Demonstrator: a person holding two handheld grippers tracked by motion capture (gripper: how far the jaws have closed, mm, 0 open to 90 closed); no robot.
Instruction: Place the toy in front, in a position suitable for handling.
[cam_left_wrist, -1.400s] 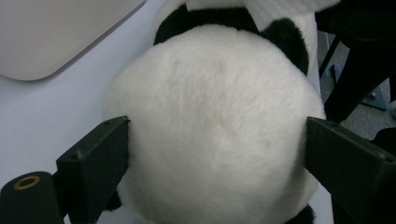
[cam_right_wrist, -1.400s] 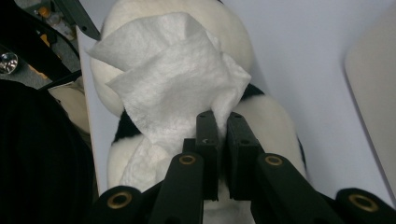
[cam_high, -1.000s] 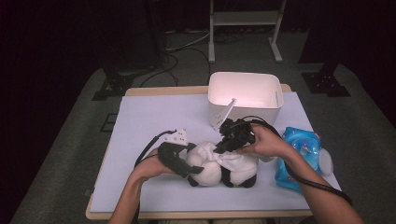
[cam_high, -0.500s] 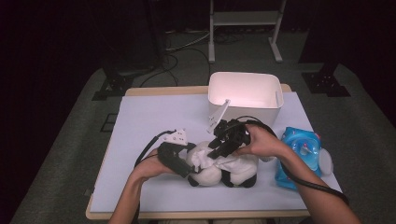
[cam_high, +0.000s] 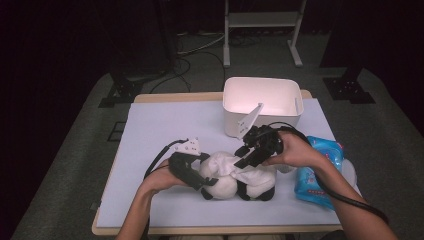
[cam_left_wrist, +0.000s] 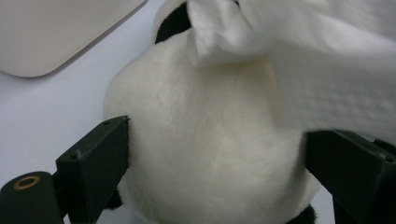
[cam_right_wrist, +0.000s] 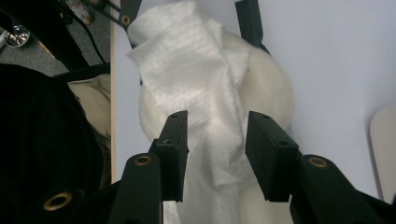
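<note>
**Wiping the plush panda: cloth on, work under way**

The left gripper (cam_high: 192, 172) has its fingers (cam_left_wrist: 95, 158) spread wide around the white head of the plush panda (cam_high: 239, 181), one at each side and pressing into the fur, so the toy is braced where it lies on the table (cam_high: 165, 125), between the two grippers. The right gripper (cam_high: 252, 150) comes in from above; in the right gripper view its fingers (cam_right_wrist: 173, 140) stand part-way apart, with the white wipe (cam_right_wrist: 196, 88) running up between them and draped over the panda beyond the fingertips. Whether they truly pinch the wipe or merely straddle it is hard to say: a gap shows beside each finger.

As a judgement, the task is in its middle: the toy is steadied and the wipe is laid on it, but most of the body beyond the fingers is not covered yet. What is left seems to be drawing the wipe across the rest.

The panda's face is hidden under the wipe and the right hand. The white bin (cam_high: 262, 102) behind the right fingers shows nothing of its contents, and the blue packet (cam_high: 320, 165) beside the right wrist is partly covered by the forearm; its print cannot be read.
</note>
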